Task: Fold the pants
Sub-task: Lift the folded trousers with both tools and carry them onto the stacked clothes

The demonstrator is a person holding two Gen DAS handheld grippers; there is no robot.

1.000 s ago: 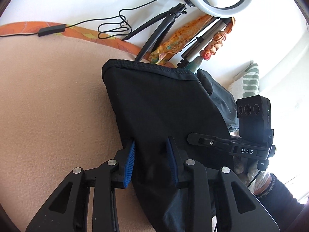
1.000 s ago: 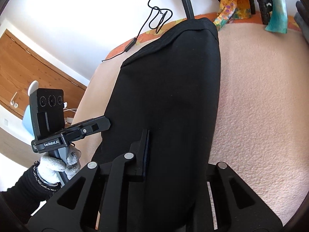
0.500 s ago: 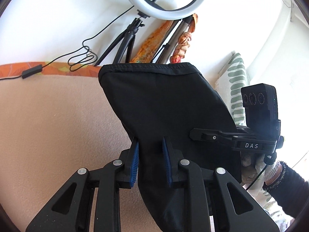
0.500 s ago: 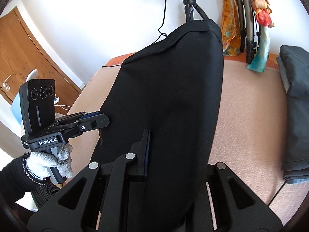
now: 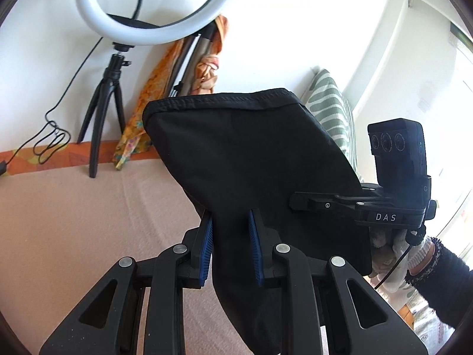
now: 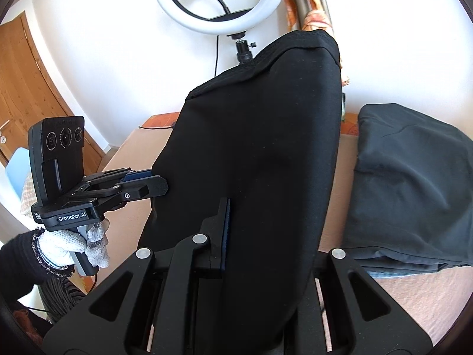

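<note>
Both claws apparently clamped on pants (image 5: 251, 159).

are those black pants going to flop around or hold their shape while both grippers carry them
Probably floppy: the black pants hang as a limp sheet from the left gripper and right gripper, with a loose tail drooping below the fingers. They look light, since two edge pinches hold them up. The matte knit seems unlikely to slip from the ribbed pads.
</note>
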